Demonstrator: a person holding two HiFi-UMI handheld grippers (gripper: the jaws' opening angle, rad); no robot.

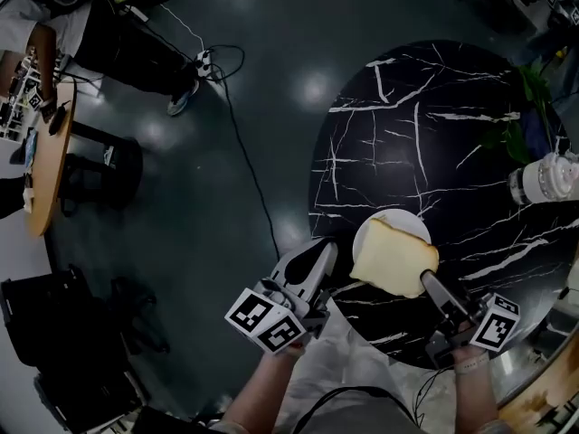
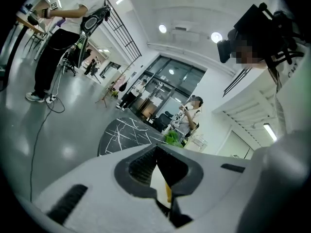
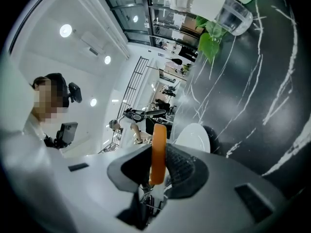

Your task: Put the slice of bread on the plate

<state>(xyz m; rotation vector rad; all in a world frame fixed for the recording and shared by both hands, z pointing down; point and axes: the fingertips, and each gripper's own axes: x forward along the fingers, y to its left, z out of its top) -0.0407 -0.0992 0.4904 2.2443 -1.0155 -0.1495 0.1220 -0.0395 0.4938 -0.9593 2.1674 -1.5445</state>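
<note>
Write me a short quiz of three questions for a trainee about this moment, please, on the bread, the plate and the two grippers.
1. True or false: the right gripper is shut on the slice of bread.
2. Choose one. In the head view, the slice of bread overlaps which part of the white plate?
A. the part nearest the person
B. the part farthest from the person
C. no part of it
3. Short answer: what is between the jaws of the left gripper?

Key
1. True. The crust edge sits between its jaws.
2. A.
3. Nothing. The jaws are together.
</note>
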